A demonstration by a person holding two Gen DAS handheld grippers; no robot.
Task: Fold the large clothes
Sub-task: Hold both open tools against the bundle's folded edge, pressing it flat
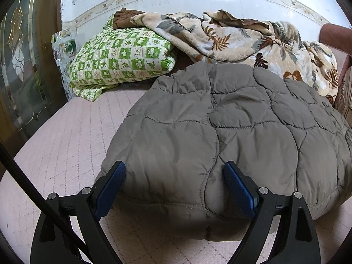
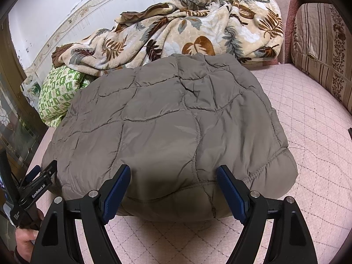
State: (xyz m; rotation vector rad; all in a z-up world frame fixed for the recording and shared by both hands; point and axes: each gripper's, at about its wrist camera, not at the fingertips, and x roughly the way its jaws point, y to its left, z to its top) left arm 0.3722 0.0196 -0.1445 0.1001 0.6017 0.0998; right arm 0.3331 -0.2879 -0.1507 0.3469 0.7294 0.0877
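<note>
Here the grey quilted jacket [image 1: 231, 121] lies folded in a puffy bundle on the pink quilted bed cover [image 1: 72, 136], w/ a leaf-print blanket [image 1: 242, 39] heaped behind it & a green checked pillow [image 1: 123, 59] at its far left. Left gripper [image 1: 175, 171] & right gripper [image 2: 173, 173] both hover at the bundle's near edge, jaws spread wide, gripping nothing.
</note>
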